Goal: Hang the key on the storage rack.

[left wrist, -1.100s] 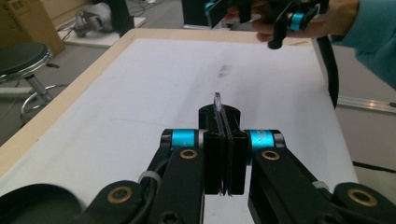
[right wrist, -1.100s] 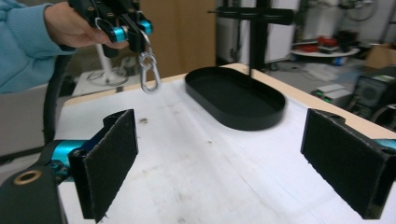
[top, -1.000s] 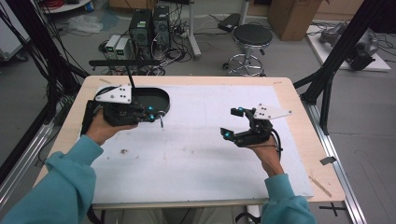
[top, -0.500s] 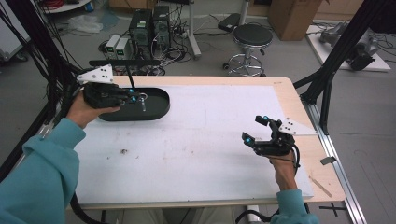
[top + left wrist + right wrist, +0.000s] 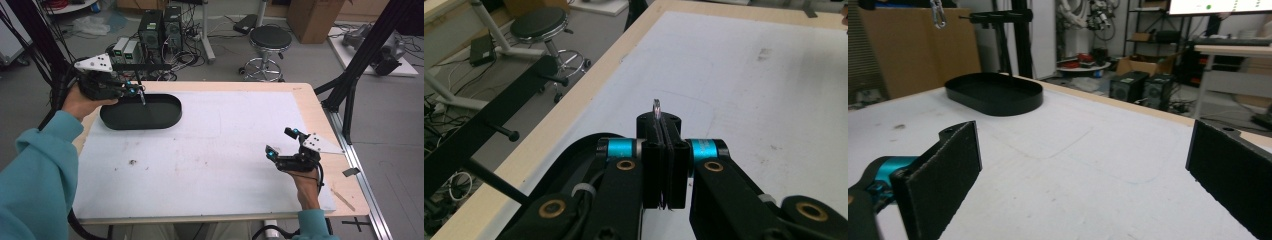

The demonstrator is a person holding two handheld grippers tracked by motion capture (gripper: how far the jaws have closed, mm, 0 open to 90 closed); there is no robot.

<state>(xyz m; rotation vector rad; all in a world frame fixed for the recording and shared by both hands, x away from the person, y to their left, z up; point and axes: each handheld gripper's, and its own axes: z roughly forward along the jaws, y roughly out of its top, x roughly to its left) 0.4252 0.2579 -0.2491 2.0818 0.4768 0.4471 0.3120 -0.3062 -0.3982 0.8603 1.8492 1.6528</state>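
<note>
My left gripper (image 5: 134,90) is raised over the far left end of the black oval tray (image 5: 165,119) and is shut on a small silver metal clip (image 5: 143,98) that hangs from its tips. In the left gripper view the jaws (image 5: 665,150) are pressed together and the clip's thin end (image 5: 656,106) pokes out between them. My right gripper (image 5: 280,142) hovers low over the white mat near the table's right edge. Its jaws have just been opening and stand wide, with nothing between the pads (image 5: 943,180). In the right gripper view the tray (image 5: 993,92) lies far ahead and the clip (image 5: 938,13) hangs at top left.
A white mat (image 5: 215,145) covers the wooden table (image 5: 305,107). Behind the far edge are a black crossbar (image 5: 145,66), computer cases (image 5: 160,30) and a stool (image 5: 270,40). Black frame posts (image 5: 360,65) rise at the right.
The left hand has lifted the clip from over the tray's middle toward the far left. The right hand has moved right and nearer to the front edge, and its jaws are wider.
</note>
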